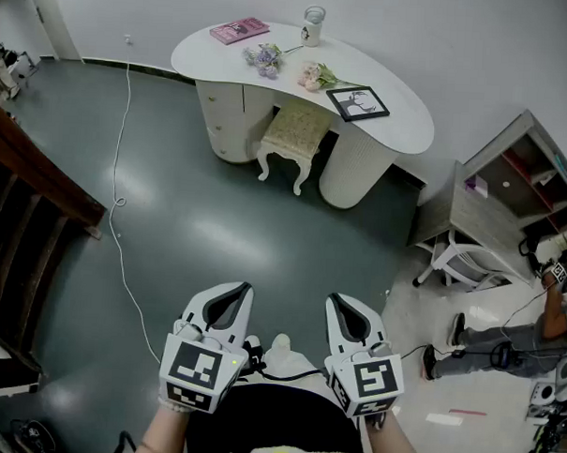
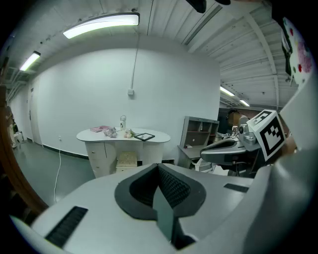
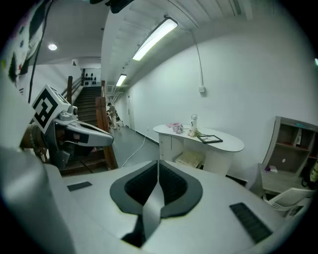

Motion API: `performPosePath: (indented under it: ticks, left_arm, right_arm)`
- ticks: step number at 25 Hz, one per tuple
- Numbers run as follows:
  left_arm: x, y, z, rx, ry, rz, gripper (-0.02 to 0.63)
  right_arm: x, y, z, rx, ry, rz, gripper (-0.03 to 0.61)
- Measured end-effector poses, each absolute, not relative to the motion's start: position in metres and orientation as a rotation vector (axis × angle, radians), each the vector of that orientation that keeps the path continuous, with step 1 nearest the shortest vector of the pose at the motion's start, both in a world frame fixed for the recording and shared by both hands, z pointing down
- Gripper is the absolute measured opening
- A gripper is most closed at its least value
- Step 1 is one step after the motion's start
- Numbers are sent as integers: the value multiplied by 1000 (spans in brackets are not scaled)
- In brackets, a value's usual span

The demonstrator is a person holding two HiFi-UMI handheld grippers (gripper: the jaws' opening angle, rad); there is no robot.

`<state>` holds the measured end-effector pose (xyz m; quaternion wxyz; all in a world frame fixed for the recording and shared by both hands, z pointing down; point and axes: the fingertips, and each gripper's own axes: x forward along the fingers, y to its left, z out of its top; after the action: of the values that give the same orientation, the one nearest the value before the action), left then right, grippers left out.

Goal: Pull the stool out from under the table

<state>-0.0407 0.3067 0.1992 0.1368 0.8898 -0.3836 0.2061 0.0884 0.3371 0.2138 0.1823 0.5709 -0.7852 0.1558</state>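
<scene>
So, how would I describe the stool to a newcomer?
Find the white curved table against the wall. In the gap beneath it, between the drawer unit and the round pedestal, stands the stool. It alone has a cream cushion and curved white legs.

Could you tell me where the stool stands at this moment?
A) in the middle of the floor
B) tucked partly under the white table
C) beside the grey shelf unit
B: the stool sits in the knee gap of the table, its seat partly beneath the top.
</scene>
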Motion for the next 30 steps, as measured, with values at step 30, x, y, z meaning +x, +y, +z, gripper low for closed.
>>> performPosePath:
  ticks: [30]
  left_arm:
    - [-8, 298, 190, 2586, -1213, 584, 17]
  right_arm:
    - [127, 331, 215, 1603, -2289, 449, 38]
